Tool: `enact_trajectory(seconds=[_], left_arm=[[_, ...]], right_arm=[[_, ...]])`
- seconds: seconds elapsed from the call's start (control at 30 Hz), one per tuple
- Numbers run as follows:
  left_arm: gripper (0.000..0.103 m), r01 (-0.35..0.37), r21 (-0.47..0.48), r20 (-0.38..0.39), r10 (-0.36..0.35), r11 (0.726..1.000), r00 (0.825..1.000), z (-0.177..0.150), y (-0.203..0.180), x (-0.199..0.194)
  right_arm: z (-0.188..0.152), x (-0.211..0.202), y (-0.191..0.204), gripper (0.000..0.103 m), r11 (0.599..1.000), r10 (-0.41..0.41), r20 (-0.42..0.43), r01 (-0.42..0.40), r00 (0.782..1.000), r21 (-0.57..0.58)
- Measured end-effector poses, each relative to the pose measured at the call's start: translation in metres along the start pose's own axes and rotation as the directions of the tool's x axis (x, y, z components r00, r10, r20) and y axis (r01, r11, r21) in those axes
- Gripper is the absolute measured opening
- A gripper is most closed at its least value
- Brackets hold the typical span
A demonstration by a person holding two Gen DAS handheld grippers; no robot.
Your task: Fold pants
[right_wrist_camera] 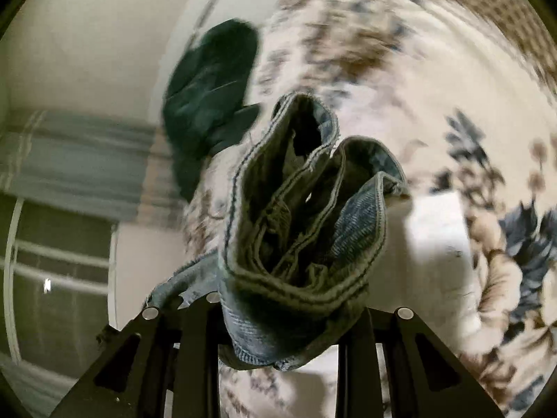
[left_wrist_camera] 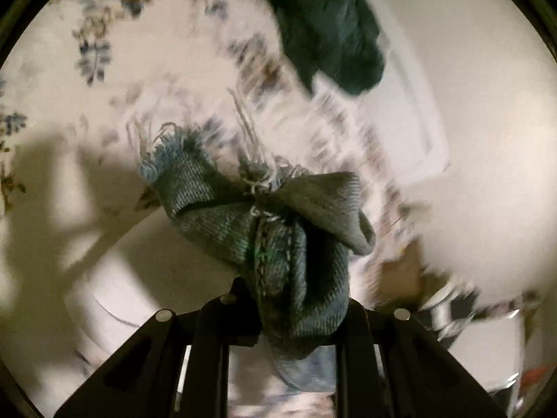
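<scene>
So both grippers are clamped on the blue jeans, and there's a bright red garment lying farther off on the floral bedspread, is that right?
Not quite: the garment farther off is dark green, not red, as the right wrist view shows. The rest holds: the left gripper and right gripper both clamp the jeans over the floral bedspread.

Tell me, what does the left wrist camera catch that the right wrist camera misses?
Only the left view shows the frayed, threadbare hem end of the jeans, bunched in the left gripper. Only the right view shows stitched, layered edges clamped in the right gripper, plus a window with a striped curtain. Both show the floral bedspread and a dark green garment lying on it.
</scene>
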State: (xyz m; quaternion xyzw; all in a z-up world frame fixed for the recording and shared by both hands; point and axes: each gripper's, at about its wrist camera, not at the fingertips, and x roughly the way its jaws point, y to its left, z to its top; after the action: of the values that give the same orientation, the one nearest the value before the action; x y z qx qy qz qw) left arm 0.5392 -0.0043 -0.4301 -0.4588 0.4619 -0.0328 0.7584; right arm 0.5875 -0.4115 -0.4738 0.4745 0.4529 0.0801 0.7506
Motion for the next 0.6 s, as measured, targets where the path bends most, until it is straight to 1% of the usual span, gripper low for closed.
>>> enact_trajectory(seconds=[0.03, 0.1, 0.17, 0.2, 0.3, 0.47, 0.6], left_arm=[[0.015, -0.023, 0.004, -0.032, 0.023, 1.0, 0.999, -0.003, 0.014, 0.012], [0.015, -0.054, -0.033, -0.089, 0.051, 0.998, 0.995, -0.012, 0.048, 0.03], [0.016, -0.059, -0.071, -0.112, 0.051, 0.996, 0.992, -0.019, 0.071, 0.032], [0.016, -0.059, -0.081, -0.119, 0.049, 0.995, 0.992, -0.024, 0.078, 0.031], [0.016, -0.051, -0.086, -0.127, 0.04, 0.995, 0.991, -0.033, 0.082, 0.026], [0.016, -0.046, -0.065, -0.116, 0.038, 0.997, 0.992, -0.041, 0.079, 0.012], [0.016, -0.045, -0.079, -0.138, 0.034, 0.996, 0.99, -0.046, 0.087, 0.008]], right_arm=[[-0.005, 0.013, -0.028, 0.027, 0.999, -0.03, -0.002, 0.03, 1.0, 0.04], [-0.018, 0.03, -0.065, 0.027, 0.995, -0.058, -0.005, 0.059, 0.998, 0.085], [-0.029, 0.04, -0.088, 0.027, 0.991, -0.078, -0.019, 0.079, 0.997, 0.11], [-0.034, 0.043, -0.095, 0.027, 0.99, -0.075, -0.024, 0.077, 0.997, 0.117], [-0.046, 0.047, -0.102, 0.028, 0.99, -0.089, -0.033, 0.092, 0.996, 0.106], [-0.043, 0.047, -0.092, 0.028, 0.99, -0.107, -0.028, 0.109, 0.994, 0.085], [-0.041, 0.048, -0.084, 0.028, 0.989, -0.131, -0.023, 0.133, 0.991, 0.066]])
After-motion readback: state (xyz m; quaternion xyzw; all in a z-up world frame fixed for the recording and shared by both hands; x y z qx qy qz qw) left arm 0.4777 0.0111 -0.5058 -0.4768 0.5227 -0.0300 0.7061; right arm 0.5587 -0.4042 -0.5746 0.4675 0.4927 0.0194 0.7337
